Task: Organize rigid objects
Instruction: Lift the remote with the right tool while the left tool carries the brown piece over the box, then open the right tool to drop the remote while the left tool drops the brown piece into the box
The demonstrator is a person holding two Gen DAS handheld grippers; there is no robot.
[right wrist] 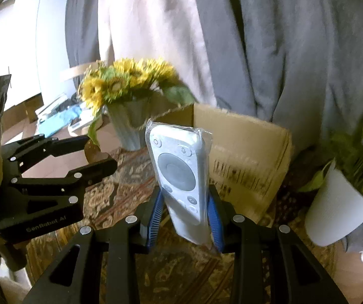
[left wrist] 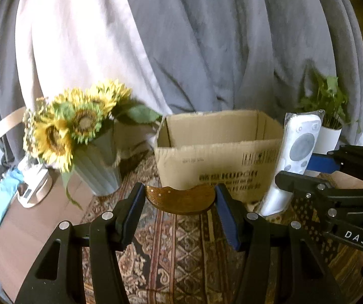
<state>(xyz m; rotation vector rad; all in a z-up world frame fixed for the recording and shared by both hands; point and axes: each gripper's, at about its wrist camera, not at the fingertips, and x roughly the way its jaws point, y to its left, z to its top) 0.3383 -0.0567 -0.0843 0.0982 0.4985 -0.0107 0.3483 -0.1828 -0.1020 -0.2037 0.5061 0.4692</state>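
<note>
My left gripper (left wrist: 180,197) is shut on a curved brown wooden piece (left wrist: 181,200), held crosswise between its blue pads above the patterned cloth. My right gripper (right wrist: 185,202) is shut on a white remote control (right wrist: 178,177) wrapped in clear plastic, which stands upright between the pads. In the left wrist view the remote (left wrist: 295,157) and the right gripper (left wrist: 315,187) show at the right. In the right wrist view the left gripper (right wrist: 100,152) reaches in from the left. An open cardboard box (left wrist: 219,152) (right wrist: 244,152) stands just behind both held things.
A ribbed pale vase of sunflowers (left wrist: 97,167) (right wrist: 130,124) stands left of the box. A white pot with a green plant (right wrist: 338,207) (left wrist: 328,136) stands to the right. Grey and white curtains hang behind. The table wears a patterned cloth (left wrist: 181,253). Clutter lies on the floor at far left.
</note>
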